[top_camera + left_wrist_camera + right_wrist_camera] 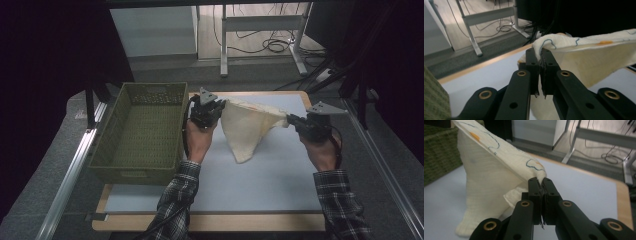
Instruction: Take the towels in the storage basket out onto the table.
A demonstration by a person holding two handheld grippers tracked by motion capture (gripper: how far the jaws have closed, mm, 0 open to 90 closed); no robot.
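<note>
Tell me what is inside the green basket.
The green basket shows only its own woven floor and walls. The near wall hides the strip of floor just behind it. The cloth hangs outside, between both grippers.

Left tongs (540,58) clamped tight on a corner of a cream cloth (596,56) with blue stitching, cloth stretching rightward above the pale counter (491,75), green basket (434,100) at lower left

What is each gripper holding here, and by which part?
Both hold one cream cloth with blue stitching: the left gripper is shut on one top corner, the right gripper on the other, the cloth hanging between them.
</note>
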